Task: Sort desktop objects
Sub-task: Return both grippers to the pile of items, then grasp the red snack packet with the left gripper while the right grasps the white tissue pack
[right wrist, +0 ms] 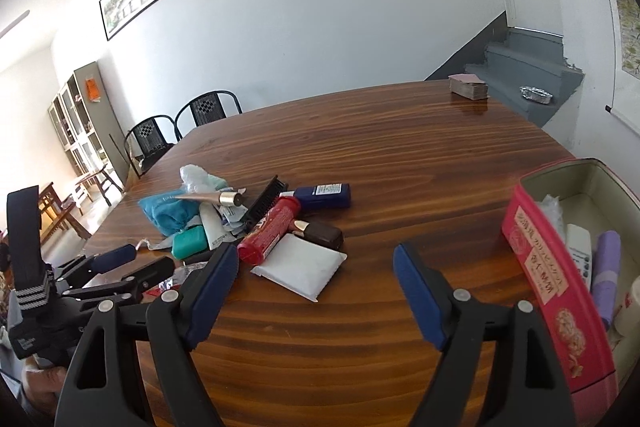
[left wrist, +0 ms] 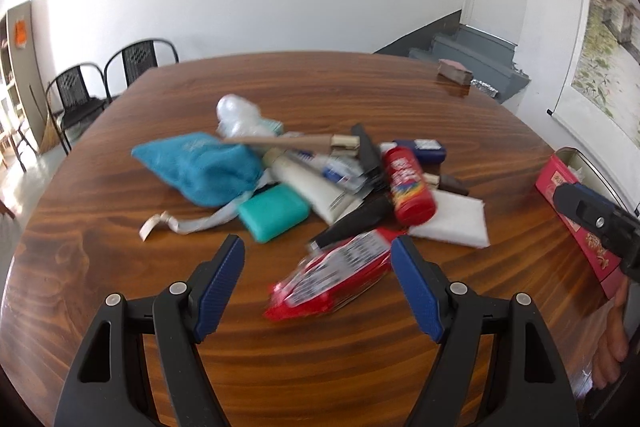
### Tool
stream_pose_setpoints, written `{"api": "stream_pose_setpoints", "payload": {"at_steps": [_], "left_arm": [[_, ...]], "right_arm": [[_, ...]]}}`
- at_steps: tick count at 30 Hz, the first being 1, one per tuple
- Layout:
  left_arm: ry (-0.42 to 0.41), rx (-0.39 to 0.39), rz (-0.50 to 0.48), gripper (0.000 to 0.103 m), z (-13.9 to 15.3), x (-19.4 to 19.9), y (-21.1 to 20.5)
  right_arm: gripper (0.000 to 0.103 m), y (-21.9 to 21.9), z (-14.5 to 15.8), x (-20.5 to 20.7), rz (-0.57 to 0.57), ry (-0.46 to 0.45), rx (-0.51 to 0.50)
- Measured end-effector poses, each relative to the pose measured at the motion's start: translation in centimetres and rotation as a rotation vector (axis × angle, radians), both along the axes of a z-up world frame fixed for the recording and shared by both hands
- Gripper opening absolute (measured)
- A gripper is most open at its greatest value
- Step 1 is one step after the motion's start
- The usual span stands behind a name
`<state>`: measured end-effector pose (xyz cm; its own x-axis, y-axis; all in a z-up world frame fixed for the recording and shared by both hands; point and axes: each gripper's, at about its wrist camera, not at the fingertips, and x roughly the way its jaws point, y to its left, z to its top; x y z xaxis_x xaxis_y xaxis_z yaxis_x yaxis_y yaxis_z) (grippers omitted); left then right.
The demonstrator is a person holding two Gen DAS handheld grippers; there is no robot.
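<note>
A pile of small objects lies mid-table: a blue cloth pouch (left wrist: 196,167), a teal soap bar (left wrist: 274,213), a white tube (left wrist: 308,187), a red bottle (left wrist: 410,185), a white flat pack (left wrist: 452,221), a black comb (left wrist: 366,151), a navy box (right wrist: 326,195) and a red snack packet (left wrist: 332,277). My left gripper (left wrist: 318,263) is open, its jaws either side of the red packet's near end, just above it. My right gripper (right wrist: 316,267) is open and empty above bare table, left of the red tin box (right wrist: 556,291). The white pack (right wrist: 302,269) lies just ahead of it.
The red tin holds a white remote (right wrist: 580,251), a purple tube (right wrist: 606,271) and other items. A deck of cards (right wrist: 468,87) sits at the table's far right corner. Two black chairs (right wrist: 180,127) stand behind the table (right wrist: 400,167). Stairs rise at the back right.
</note>
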<state>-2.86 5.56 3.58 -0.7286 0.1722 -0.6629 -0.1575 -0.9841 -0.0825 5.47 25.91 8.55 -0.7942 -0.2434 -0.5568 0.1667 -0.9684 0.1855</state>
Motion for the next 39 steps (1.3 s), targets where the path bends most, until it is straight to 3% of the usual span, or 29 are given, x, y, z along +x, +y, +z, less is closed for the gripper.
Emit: {"api": "stream_pose_setpoints", "payload": {"at_steps": [6,11,28,39], "left_arm": [[-0.014,-0.026,0.007,0.079,-0.8,-0.6,-0.9],[-0.044,0.008,-0.069,0.079,-1.2,-1.3,-0.2],[-0.102,-0.039,-0.148,0.079,-2.7,-1.5,1.7],[-0.142,-0.019,-0.181,0.079,-3.5,-1.4,2.2]], "right_arm": [[0.083,-0.6,-1.4,-0.9,0.028,-0.043,0.016],[0.083,-0.3,-1.8,-1.4,0.041,-0.073,-0.009],[0.083,-0.3,-1.8,-1.1,0.06,-0.079,-0.036],[0.083,-0.2,-1.8,-1.1,0.054,-0.075,-0.039]]}}
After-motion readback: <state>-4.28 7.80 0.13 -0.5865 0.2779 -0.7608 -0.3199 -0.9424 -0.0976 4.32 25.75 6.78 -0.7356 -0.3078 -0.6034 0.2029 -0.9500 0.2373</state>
